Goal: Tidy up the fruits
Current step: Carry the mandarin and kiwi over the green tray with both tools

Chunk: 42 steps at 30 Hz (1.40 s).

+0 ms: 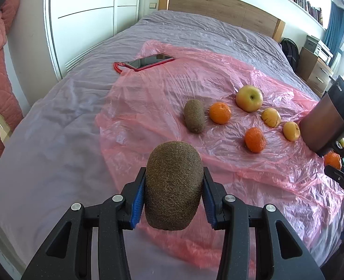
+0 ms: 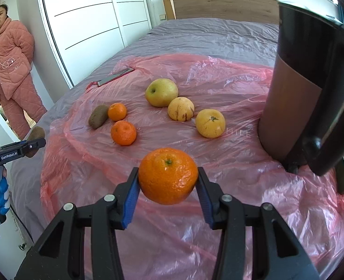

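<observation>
My left gripper [image 1: 173, 182] is shut on a brown kiwi [image 1: 173, 184] and holds it above the near left edge of the pink plastic sheet [image 1: 160, 86]. My right gripper [image 2: 168, 177] is shut on an orange mandarin [image 2: 168, 175] above the sheet [image 2: 218, 210]. On the sheet lie a second kiwi [image 1: 194, 116], two mandarins [image 1: 220, 112] [image 1: 255, 139], a green-yellow apple [image 1: 249, 98] and two yellow fruits [image 1: 271, 117] [image 1: 291, 131]. The right view shows the same group: kiwi [image 2: 98, 116], mandarins [image 2: 117, 111] [image 2: 123, 132], apple [image 2: 161, 92], yellow fruits [image 2: 180, 108] [image 2: 210, 123].
A brown and black cylindrical container [image 2: 295, 107] stands at the sheet's right side, also in the left wrist view [image 1: 326, 121]. A red-cased phone [image 1: 148, 61] lies at the sheet's far left corner. A person in pink [image 2: 10, 70] stands by the wardrobe left of the bed.
</observation>
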Tool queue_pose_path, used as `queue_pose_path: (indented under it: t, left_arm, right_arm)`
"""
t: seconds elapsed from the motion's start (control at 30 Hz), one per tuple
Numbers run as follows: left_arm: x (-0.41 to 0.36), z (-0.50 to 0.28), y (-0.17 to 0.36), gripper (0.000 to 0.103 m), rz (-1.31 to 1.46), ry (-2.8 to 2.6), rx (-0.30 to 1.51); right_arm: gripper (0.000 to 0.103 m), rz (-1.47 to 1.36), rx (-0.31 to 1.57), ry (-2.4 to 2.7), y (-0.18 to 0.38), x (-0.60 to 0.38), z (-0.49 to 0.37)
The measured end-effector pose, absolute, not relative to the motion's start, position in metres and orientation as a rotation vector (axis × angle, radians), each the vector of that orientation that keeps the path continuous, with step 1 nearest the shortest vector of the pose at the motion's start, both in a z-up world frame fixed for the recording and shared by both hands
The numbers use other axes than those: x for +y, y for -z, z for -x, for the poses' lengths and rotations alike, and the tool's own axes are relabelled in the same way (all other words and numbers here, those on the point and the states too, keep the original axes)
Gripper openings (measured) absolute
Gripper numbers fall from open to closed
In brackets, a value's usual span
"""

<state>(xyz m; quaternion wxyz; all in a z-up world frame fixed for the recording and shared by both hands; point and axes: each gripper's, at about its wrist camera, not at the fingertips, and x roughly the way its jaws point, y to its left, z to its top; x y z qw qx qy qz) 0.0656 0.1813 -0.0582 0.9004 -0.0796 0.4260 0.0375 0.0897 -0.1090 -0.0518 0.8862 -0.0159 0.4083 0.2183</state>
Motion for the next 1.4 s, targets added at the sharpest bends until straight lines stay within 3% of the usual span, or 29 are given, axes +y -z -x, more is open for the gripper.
queue_pose_path:
  t: [0.6, 1.4]
  left_arm:
    - [0.064, -0.02, 0.014, 0.038, 0.117, 0.185, 0.854]
    - [-0.263, -0.062, -0.041, 0.038, -0.064, 0.746, 0.867]
  right_arm:
    - [0.054, 0.022, 0.811, -0.389, 0.029, -0.187, -0.021]
    - [0.054, -0.115, 0.745, -0.005, 0.01, -0.433, -0.039]
